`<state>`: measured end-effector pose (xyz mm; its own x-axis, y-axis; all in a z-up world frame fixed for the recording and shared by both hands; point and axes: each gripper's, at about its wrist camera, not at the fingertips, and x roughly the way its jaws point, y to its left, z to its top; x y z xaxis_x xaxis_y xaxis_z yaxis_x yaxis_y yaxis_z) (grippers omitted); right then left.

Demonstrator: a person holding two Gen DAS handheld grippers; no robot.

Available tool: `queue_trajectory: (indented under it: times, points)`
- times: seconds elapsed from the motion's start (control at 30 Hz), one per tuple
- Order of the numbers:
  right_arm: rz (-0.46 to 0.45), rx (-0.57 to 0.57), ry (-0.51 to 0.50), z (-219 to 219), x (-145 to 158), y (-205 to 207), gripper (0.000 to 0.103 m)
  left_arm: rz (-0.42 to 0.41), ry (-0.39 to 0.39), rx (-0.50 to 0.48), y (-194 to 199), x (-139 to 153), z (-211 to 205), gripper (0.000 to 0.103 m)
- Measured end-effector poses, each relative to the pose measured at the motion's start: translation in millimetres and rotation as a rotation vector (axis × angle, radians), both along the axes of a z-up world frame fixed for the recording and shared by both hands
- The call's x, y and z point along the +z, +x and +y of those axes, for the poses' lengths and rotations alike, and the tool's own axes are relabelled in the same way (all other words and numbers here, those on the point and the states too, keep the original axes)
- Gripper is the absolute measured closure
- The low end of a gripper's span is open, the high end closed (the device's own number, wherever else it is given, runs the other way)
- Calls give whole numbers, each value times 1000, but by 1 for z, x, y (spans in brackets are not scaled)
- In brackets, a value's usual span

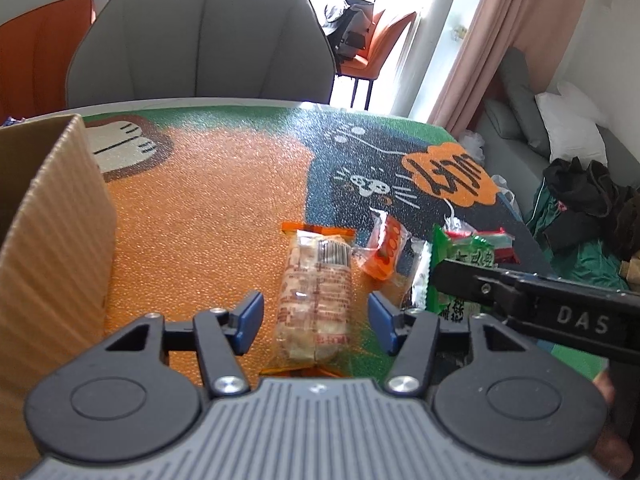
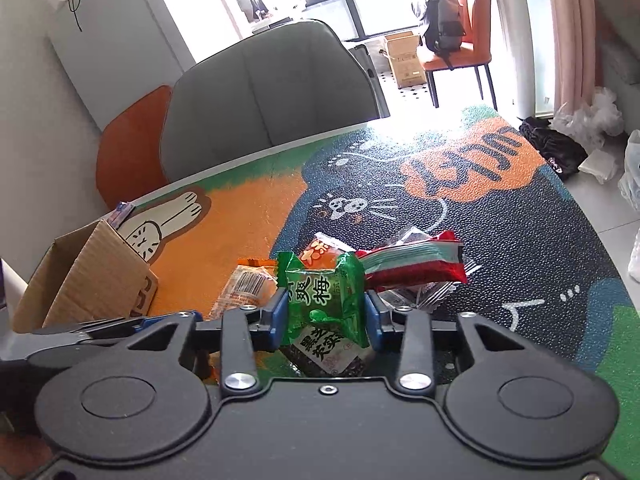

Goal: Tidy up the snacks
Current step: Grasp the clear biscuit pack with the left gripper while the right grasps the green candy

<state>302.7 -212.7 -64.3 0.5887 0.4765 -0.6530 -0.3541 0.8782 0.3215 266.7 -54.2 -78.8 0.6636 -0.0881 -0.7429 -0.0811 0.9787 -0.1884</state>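
My left gripper [image 1: 316, 316] is open, its blue pads either side of a clear-wrapped biscuit pack [image 1: 316, 296] lying on the patterned mat; the pack also shows in the right wrist view [image 2: 244, 286]. My right gripper [image 2: 326, 312] is shut on a green plum candy packet [image 2: 324, 296], seen from the left wrist view [image 1: 464, 264] just right of the biscuit pack. An orange snack packet [image 1: 386, 252] and a red-and-green packet [image 2: 412, 262] lie beyond. A dark packet [image 2: 332, 354] lies under the green one.
An open cardboard box [image 1: 52, 240] stands at the left on the mat; it also shows in the right wrist view [image 2: 92, 276]. A grey chair [image 1: 200, 40] and an orange chair [image 2: 128, 148] stand behind the table. The table's right edge [image 2: 600, 236] drops to the floor.
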Motion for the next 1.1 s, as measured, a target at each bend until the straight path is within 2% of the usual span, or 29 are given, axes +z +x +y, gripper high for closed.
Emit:
queue_trajectory:
  times: [0.1, 0.2, 0.23, 0.37, 0.63, 1.1]
  points:
    - [-5, -5, 2, -3, 1, -3, 66, 4, 21, -1, 0, -4, -3, 49]
    - [-8, -6, 3, -5, 2, -7, 66, 4, 40, 3, -3, -5, -4, 68]
    - [-9, -7, 2, -5, 3, -8, 66, 5, 34, 5, -4, -4, -3, 70]
    - [-9, -15, 9, -8, 4, -12, 66, -14, 20, 6, -15, 1, -2, 70]
    - [-36, -16, 17, -8, 17, -27, 66, -73, 11, 9, -40, 31, 2, 70]
    - [-86, 25, 20, 13, 45, -57, 66, -149, -4, 31, -85, 74, 19, 70]
